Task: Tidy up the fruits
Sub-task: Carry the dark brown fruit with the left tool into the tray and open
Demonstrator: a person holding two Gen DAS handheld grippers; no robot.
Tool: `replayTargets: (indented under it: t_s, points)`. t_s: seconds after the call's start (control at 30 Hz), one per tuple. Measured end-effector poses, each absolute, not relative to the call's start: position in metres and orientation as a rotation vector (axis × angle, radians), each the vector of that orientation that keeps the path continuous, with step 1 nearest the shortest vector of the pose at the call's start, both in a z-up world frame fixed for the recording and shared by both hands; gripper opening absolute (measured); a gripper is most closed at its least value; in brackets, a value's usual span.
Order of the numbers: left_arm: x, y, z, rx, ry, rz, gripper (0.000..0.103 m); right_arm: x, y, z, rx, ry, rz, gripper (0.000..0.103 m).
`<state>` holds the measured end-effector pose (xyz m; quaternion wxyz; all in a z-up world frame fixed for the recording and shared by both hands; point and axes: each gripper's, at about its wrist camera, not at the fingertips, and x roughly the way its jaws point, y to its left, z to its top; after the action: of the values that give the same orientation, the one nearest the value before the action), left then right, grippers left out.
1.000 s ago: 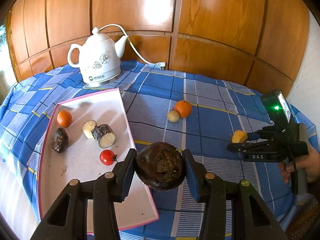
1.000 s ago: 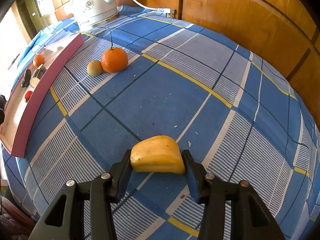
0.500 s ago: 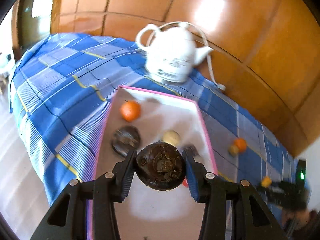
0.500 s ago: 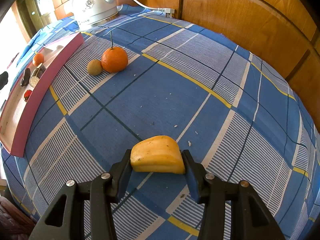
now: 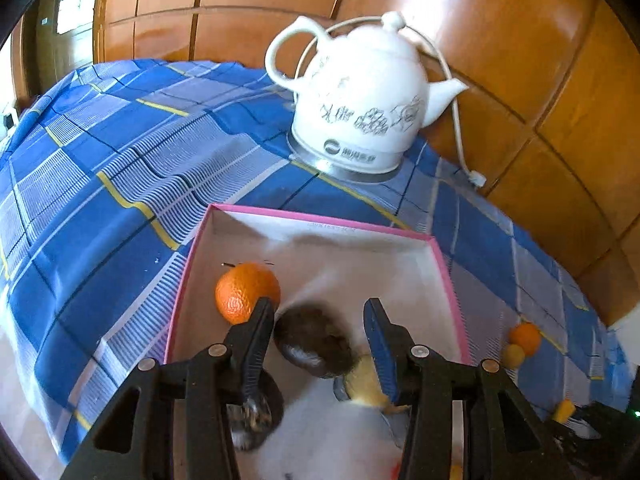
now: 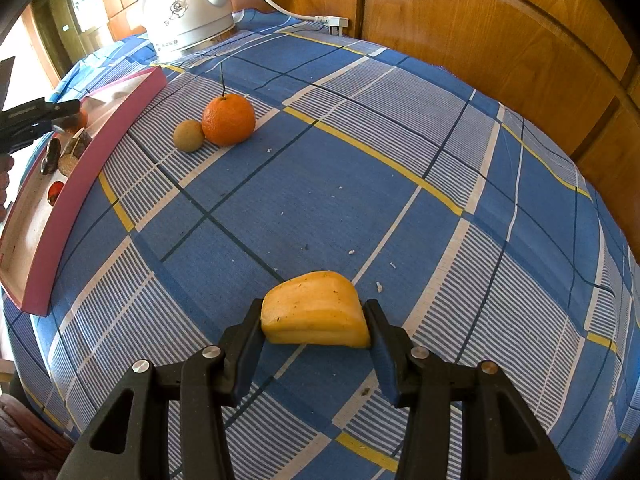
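left gripper [image 5: 320, 328] over the pink-rimmed tray [image 5: 316, 222], fingers spread apart, nothing pinched. between them, lying loose on the tray floor, a dark brown round fruit [image 5: 314, 340], blurred, next to the left finger and clear of the right one. just beyond the left fingertip, an orange [image 5: 246, 292] near the tray's left wall. beside the right finger, a pale cut piece with dark skin [image 5: 362, 380]; under the left finger, another dark fruit [image 5: 256, 410], partly hidden. past the tray's far edge, a white kettle [image 5: 360, 108] on a metal base, standing on the blue checked cloth [image 5: 120, 168] close to the wooden wall [image 5: 500, 40], its white cord [image 5: 458, 136] trailing off toward the cloth's far edge. off the tray's right side, out on the cloth, a second orange [image 5: 524, 338] touching a small tan fruit [image 5: 513, 356]. right gripper [image 6: 316, 324] above the middle of the cloth, pressed onto a yellow fruit wedge [image 6: 316, 310], one finger flat against each end; cannot tell whether the wedge touches the cloth or sits just above it. farther out toward the kettle, the same second orange and tan fruit side by side, touching, with a thin stem standing up from the orange. tray along the cloth's left edge in this view, with the left gripper's tip above its far end and a small red fruit [image 6: 55, 192] nearer its middle.
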<state>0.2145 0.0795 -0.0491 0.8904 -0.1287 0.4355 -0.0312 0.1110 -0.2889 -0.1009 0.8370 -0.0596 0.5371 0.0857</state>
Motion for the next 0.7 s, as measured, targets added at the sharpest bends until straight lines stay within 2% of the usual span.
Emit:
replayTargets:
  t_s: [0.03, 0.1, 0.47, 0.7]
  points:
    - [0.215, 0.079, -0.049, -0.249, 0.900, -0.057, 0.058, 0.111, -0.289, -0.101, -0.126, 1.136, 0.182, 0.049]
    - [0.214, 0.079, -0.048, -0.241, 0.896, -0.054, 0.061, 0.111, -0.290, -0.101, -0.123, 1.137, 0.182, 0.049]
    - [0.141, 0.075, -0.033, -0.185, 0.815, 0.018, 0.059, 0.111, -0.289, -0.101, -0.133, 1.136, 0.184, 0.049]
    - [0.103, 0.067, -0.035, -0.162, 0.838, 0.040, 0.059, 0.112, -0.288, -0.100, -0.131, 1.139, 0.177, 0.049]
